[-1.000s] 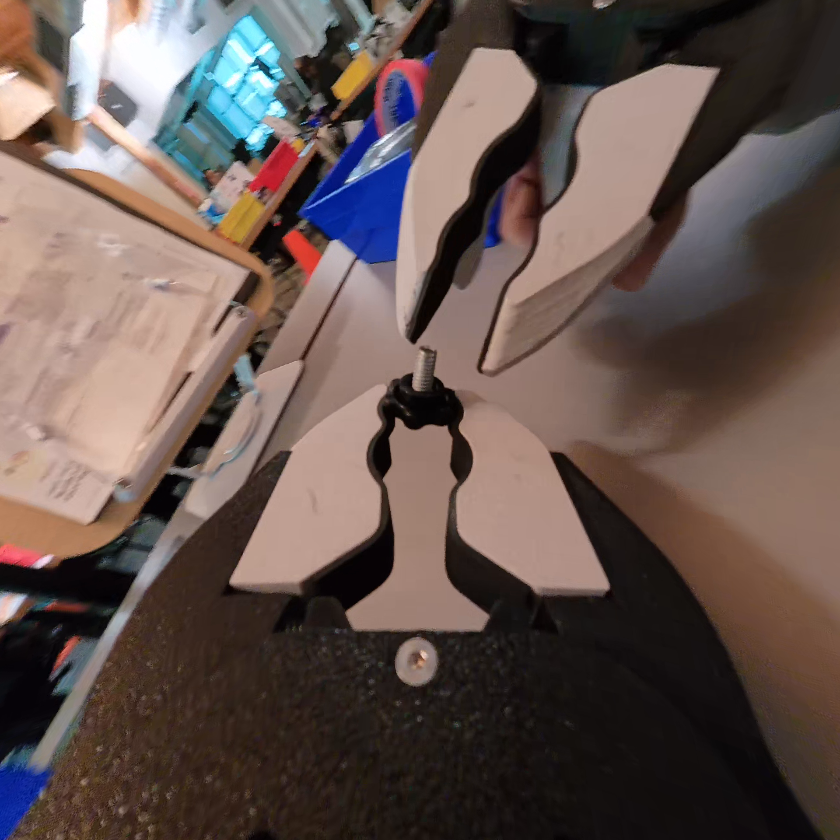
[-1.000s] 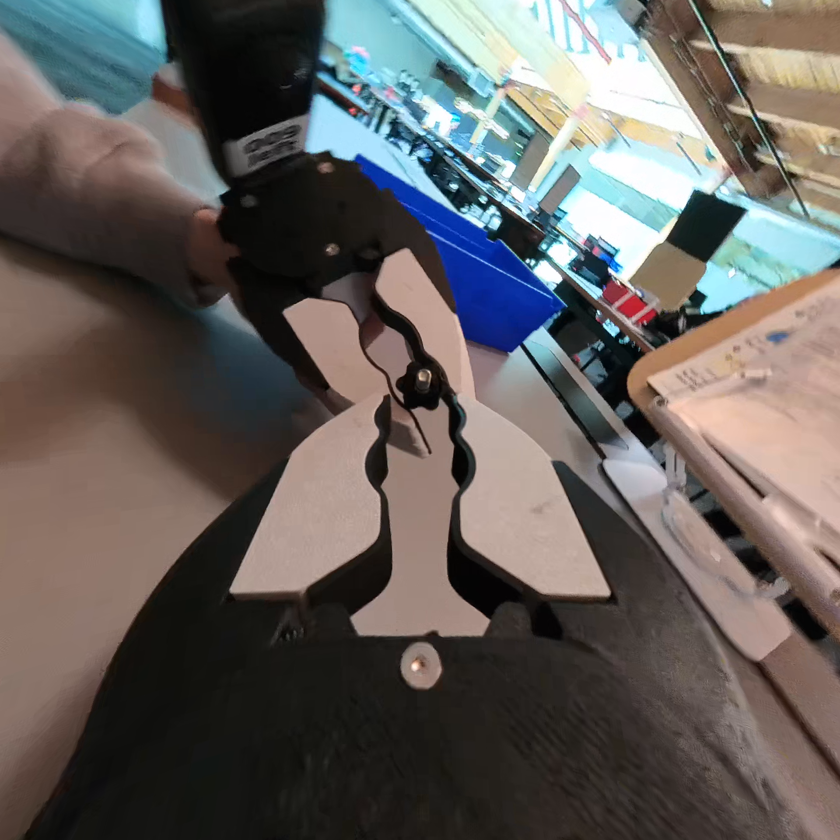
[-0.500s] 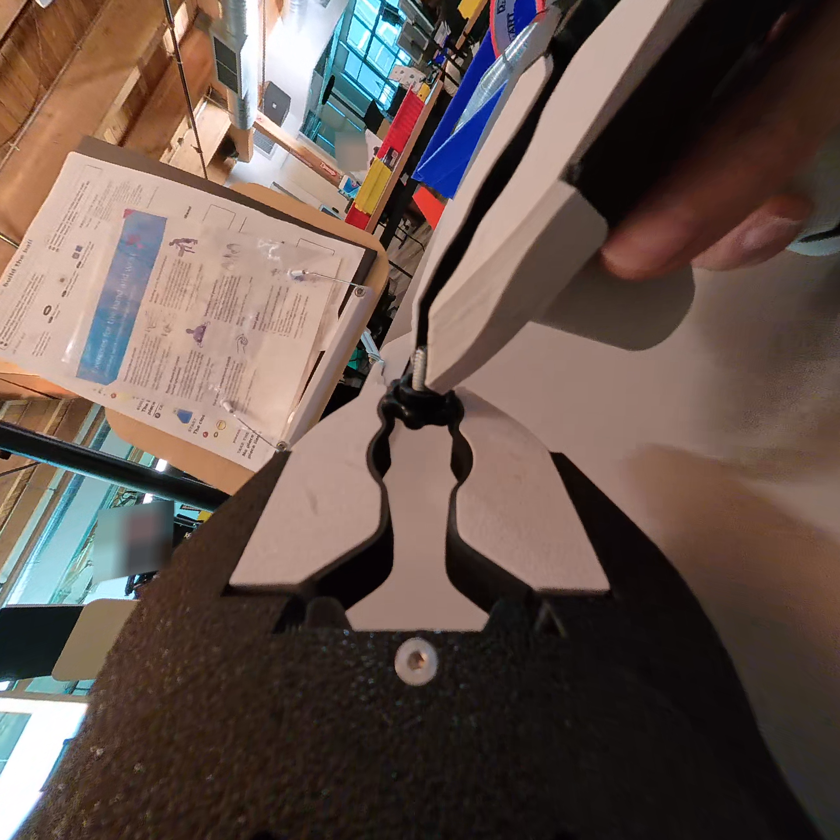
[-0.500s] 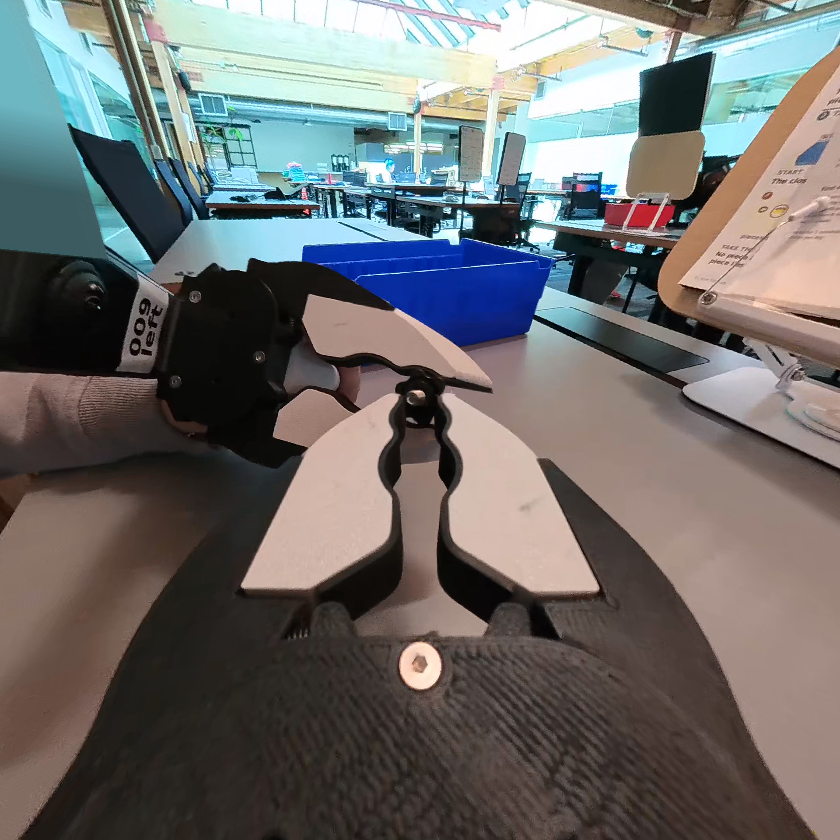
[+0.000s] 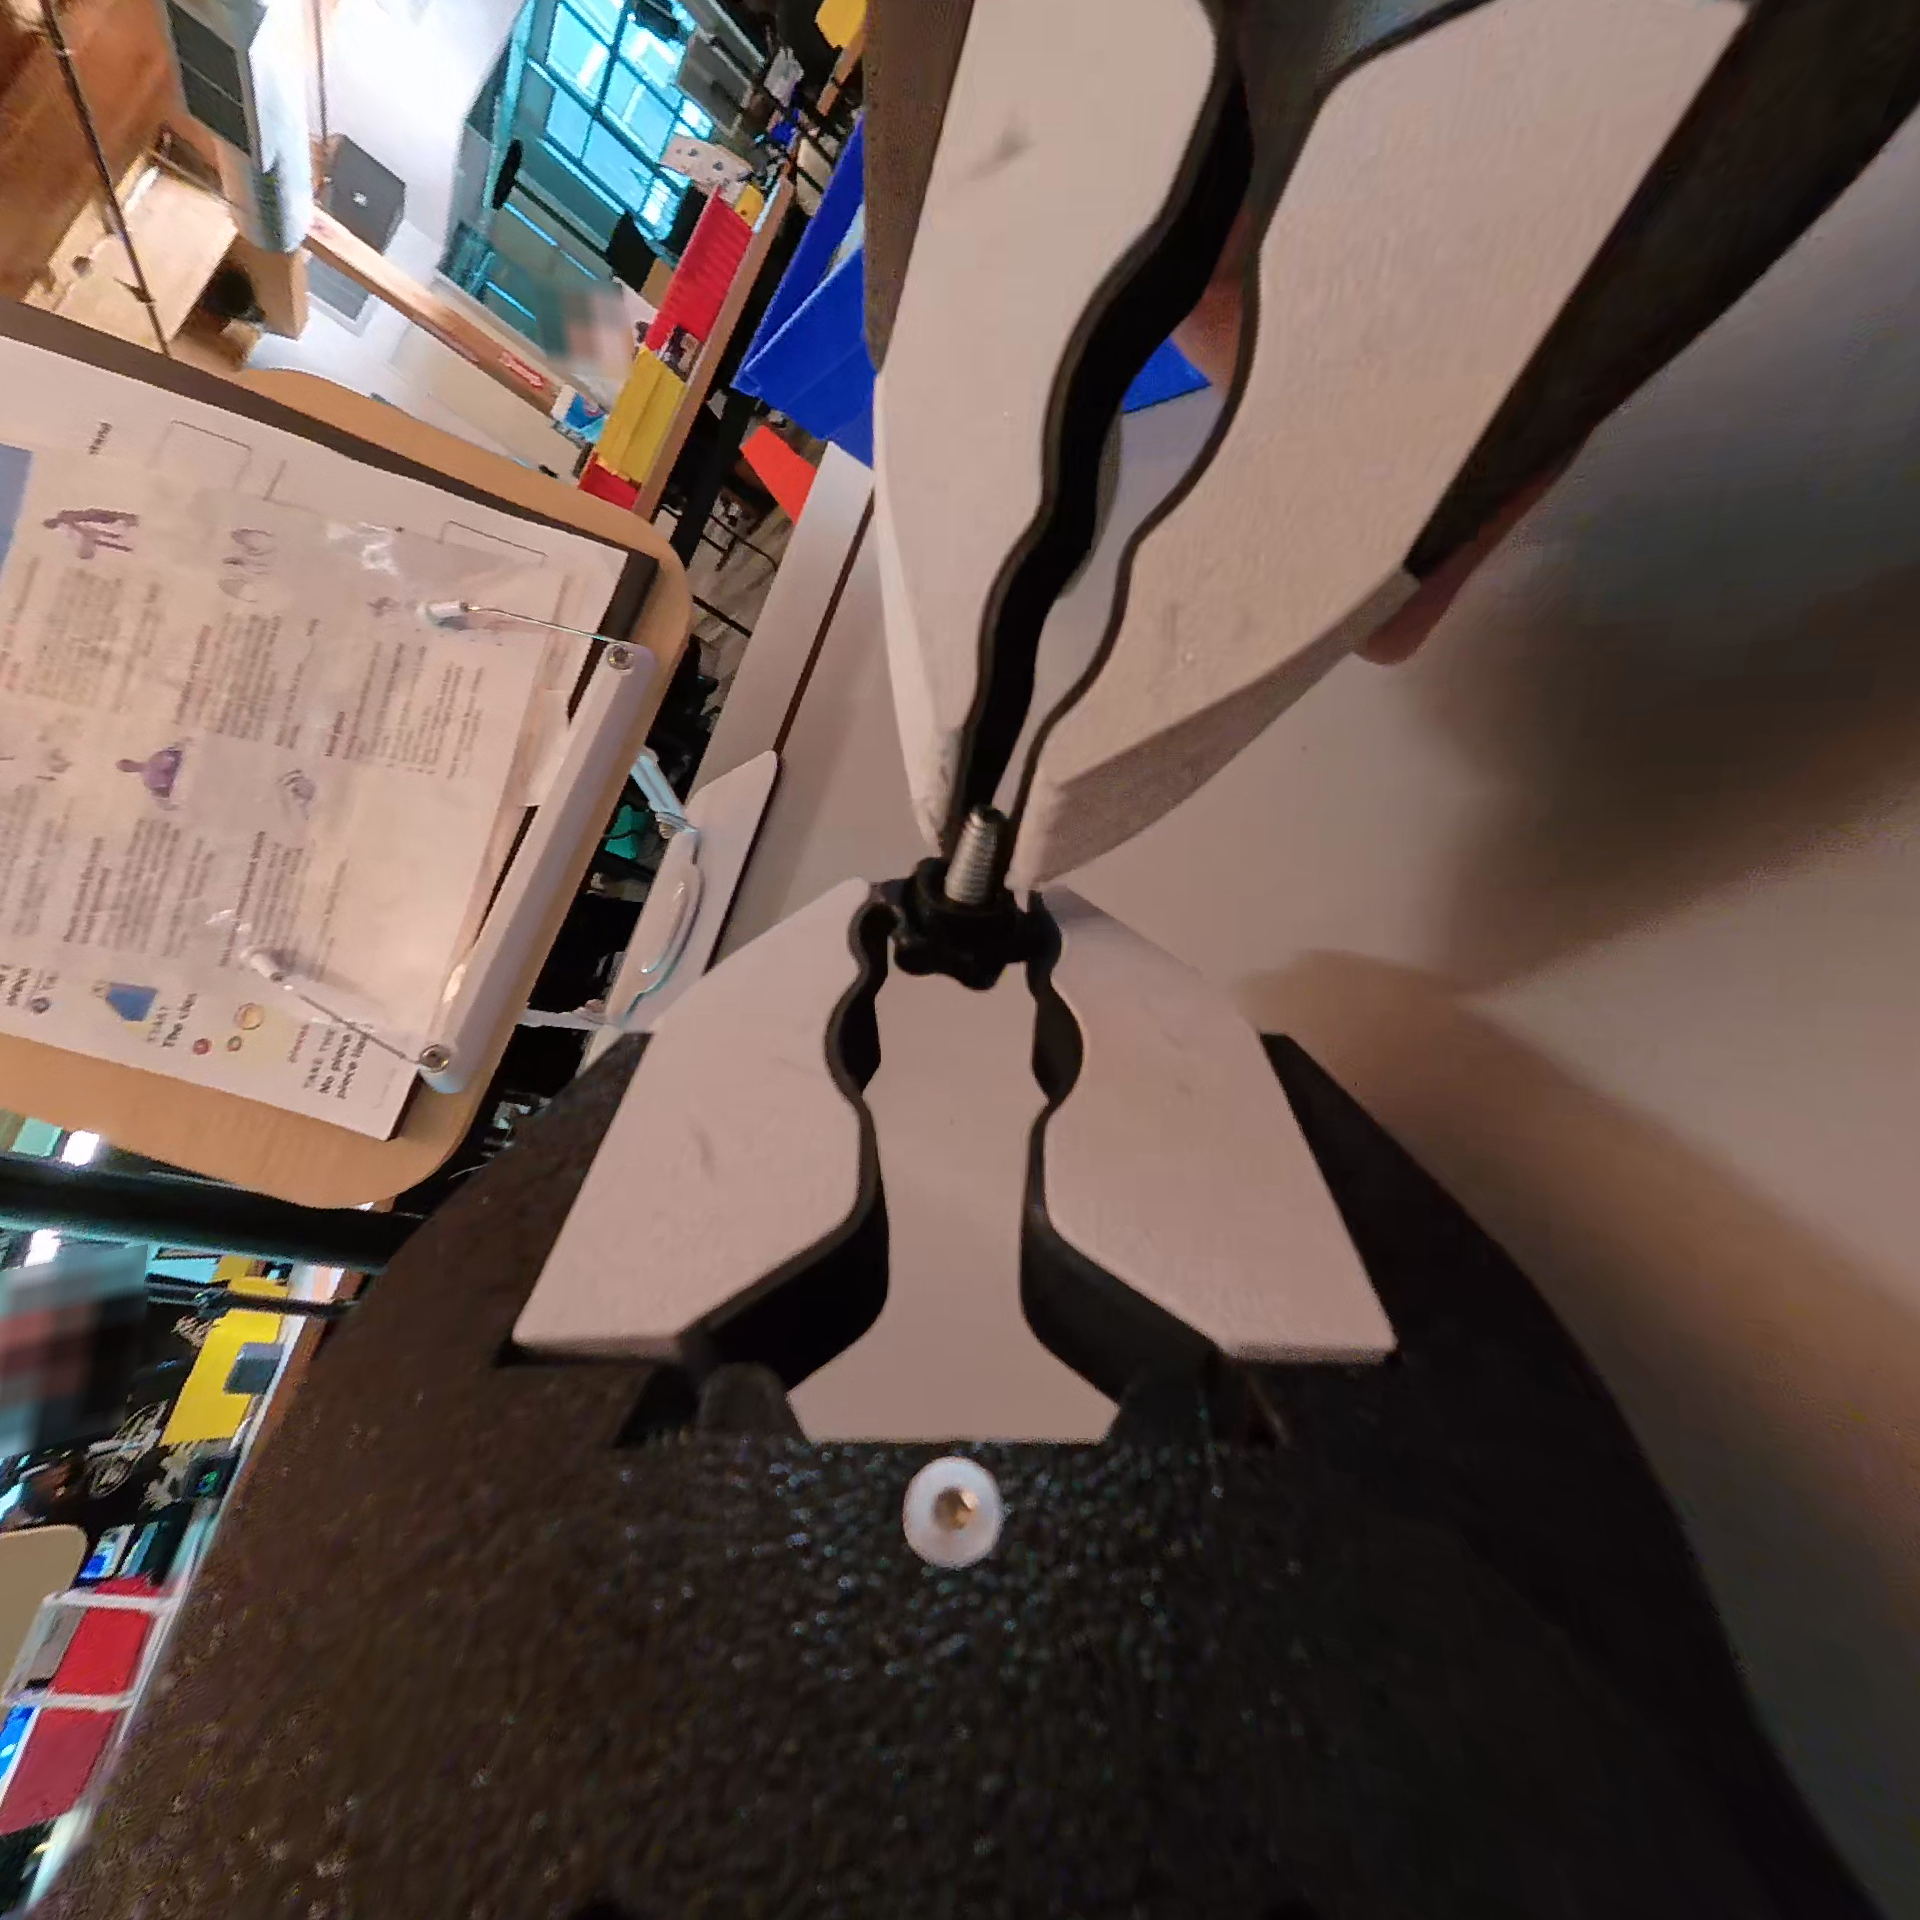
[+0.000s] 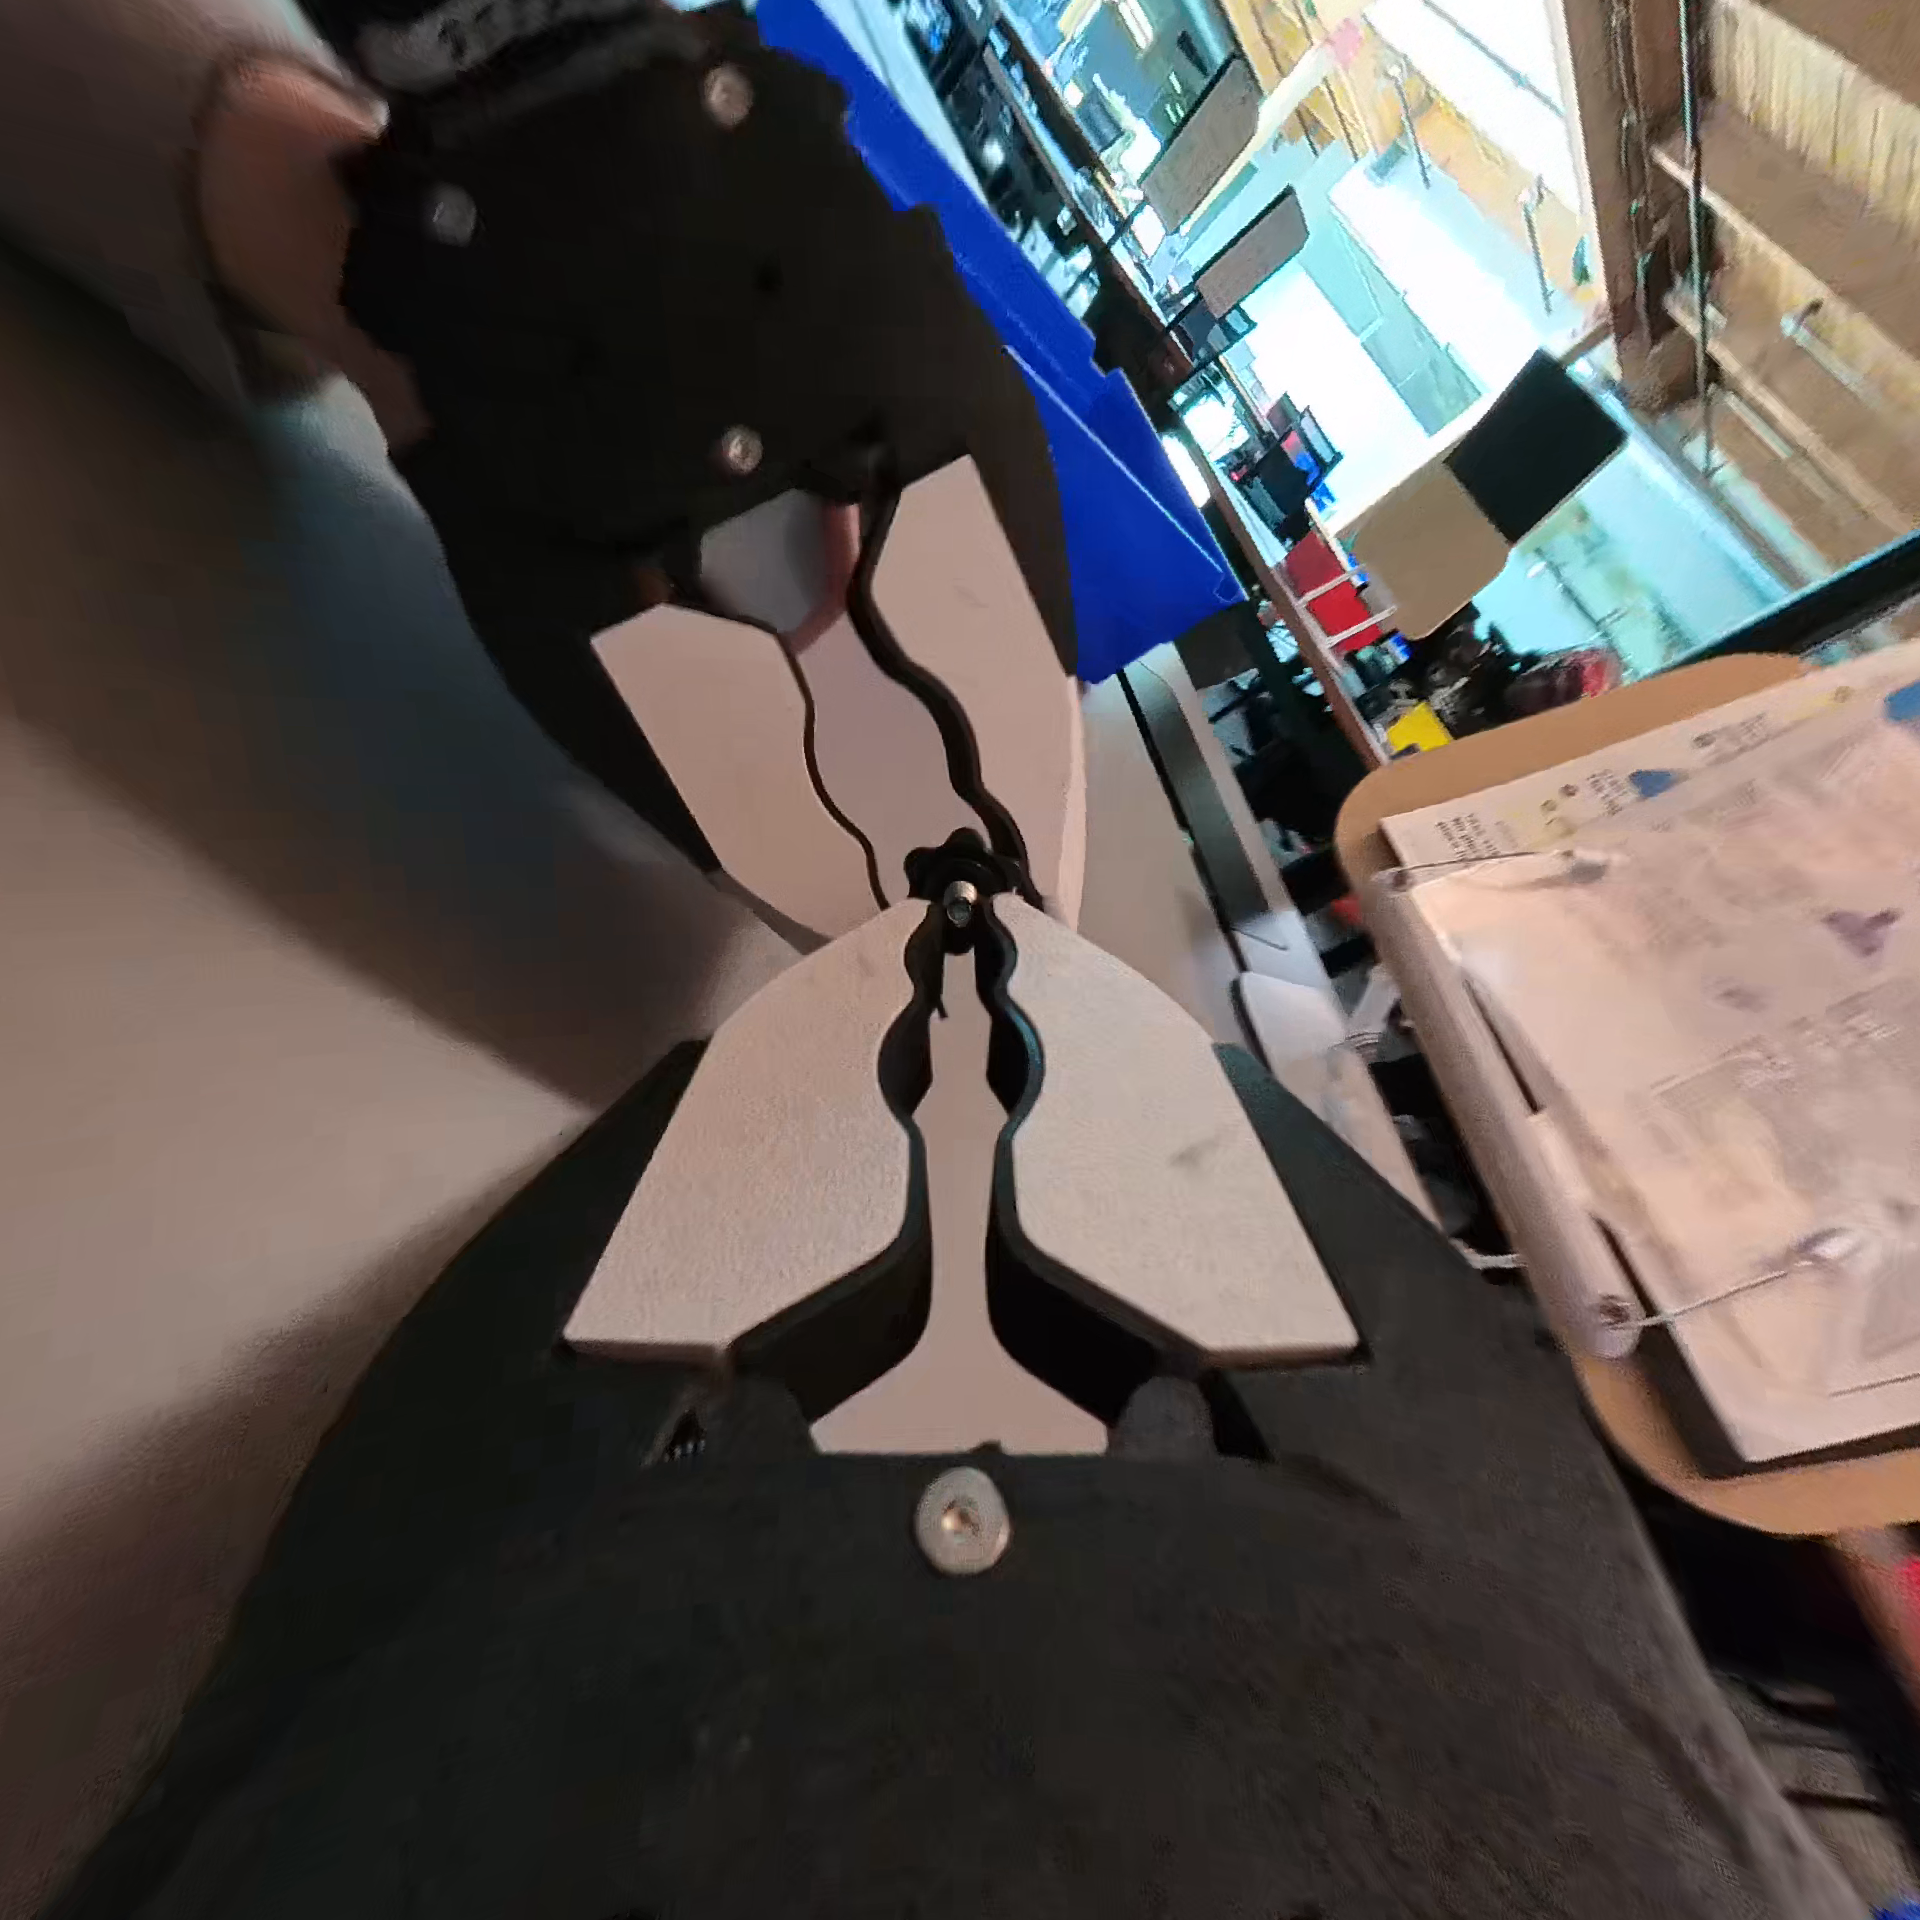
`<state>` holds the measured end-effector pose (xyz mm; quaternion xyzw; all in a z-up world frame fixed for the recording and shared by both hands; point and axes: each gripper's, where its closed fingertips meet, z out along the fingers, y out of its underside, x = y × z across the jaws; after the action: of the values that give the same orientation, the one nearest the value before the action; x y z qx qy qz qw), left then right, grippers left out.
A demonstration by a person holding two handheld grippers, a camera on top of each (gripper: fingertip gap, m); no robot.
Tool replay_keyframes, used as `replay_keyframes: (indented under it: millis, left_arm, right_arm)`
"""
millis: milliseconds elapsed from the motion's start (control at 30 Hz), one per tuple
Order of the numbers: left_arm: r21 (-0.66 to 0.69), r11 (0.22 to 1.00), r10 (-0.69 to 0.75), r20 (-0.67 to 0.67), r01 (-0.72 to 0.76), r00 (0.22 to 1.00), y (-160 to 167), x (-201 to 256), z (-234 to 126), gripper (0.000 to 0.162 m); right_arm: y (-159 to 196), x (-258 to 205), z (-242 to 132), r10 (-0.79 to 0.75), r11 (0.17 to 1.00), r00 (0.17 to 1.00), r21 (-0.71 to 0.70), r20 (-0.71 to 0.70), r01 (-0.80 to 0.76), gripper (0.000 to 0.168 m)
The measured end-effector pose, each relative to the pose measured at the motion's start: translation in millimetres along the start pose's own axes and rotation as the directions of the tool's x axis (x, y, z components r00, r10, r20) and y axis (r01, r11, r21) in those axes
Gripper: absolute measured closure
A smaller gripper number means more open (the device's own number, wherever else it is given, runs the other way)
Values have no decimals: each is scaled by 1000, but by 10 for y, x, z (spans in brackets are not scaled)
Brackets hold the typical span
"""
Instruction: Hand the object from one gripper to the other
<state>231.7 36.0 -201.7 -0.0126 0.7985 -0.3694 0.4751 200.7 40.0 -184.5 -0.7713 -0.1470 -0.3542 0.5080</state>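
Black lobed knob [image 5: 961,940], threaded metal stud [image 5: 975,852]

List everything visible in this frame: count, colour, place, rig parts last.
knob screw: 1, black star head with silver thread, held in mid-air between the two grippers
bin: 1, blue, on the table beyond the grippers
table: 1, grey, under both grippers
instruction sheet: 1, white, printed, on a tan board with a white clip stand at the table edge
background desks and shelving: several, blurred, red and yellow items on them
left gripper: 1, black body, pale grey fingers, shut on the screw's head
right gripper: 1, same colours, fingers closed on the thread
hands: fingertips behind the right gripper; the other hand shows at top left in the right wrist view
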Motion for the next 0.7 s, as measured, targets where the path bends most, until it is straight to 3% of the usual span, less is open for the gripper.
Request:
replay_keyframes:
  millis: [33,267,700]
  left_arm:
    - [2,1000,-1,-8,1,1000,-2,15,3,137]
    - [28,1000,-5,-13,5,1000,-44,21,-7,134]
    - [82,996,-23,2,23,1000,-134,-31,-52,136]
  right_arm:
    - [14,-4,-3,-37,999,999,-10,-5,37,163]
    - [84,18,-15,-82,996,996,-33,-19,81,163]
    - [20,66,-39,43,999,998,35,-37,-42,163]
